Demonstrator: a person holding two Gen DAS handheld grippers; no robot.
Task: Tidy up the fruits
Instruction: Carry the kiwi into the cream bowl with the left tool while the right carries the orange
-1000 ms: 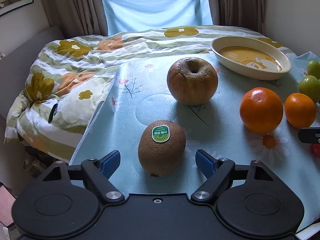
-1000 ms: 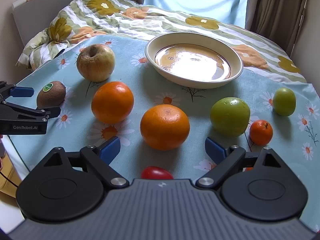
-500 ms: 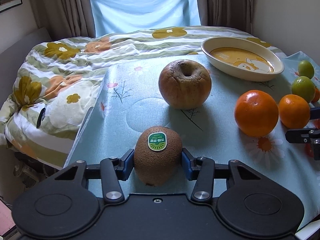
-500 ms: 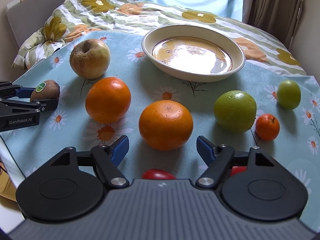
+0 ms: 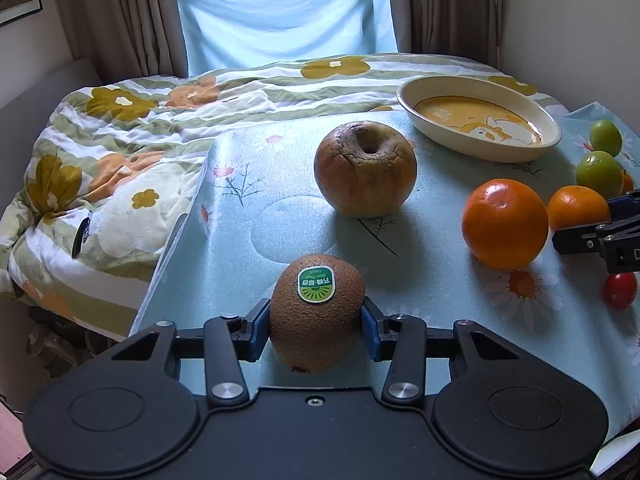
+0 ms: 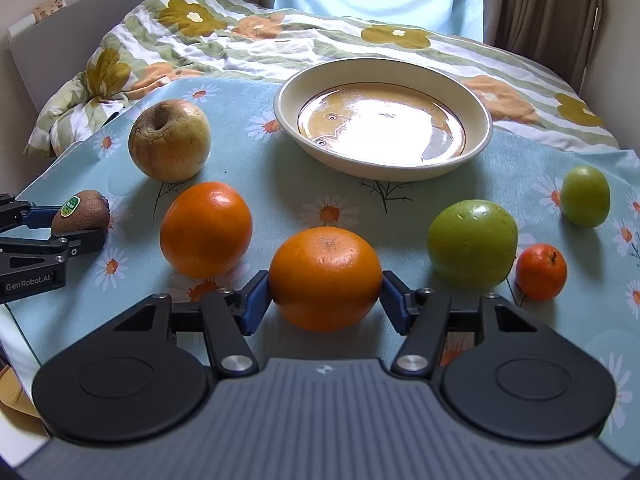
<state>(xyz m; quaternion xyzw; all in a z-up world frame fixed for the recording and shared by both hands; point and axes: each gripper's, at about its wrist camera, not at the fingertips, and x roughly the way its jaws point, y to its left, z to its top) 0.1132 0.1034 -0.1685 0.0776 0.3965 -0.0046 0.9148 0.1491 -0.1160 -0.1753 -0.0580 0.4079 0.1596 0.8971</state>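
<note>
Fruit was mostly loose on the desk (image 6: 280,184), plate (image 6: 382,126) at the far side empty. Left gripper (image 5: 316,322) had just been closing and clamped the kiwi (image 5: 316,312) at the near left edge. Right gripper (image 6: 325,300) had been closing too, pads on the near orange (image 6: 325,276). Looked like the pick-up step; next they'd need lifting and carrying over to the plate, I reckon.

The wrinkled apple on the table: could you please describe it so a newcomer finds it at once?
Start at the cream dish on the blue daisy tablecloth. Left of it stands the apple, alone. Unlike the smooth oranges and green fruits nearby, its yellow-brown skin is shrivelled.
</note>
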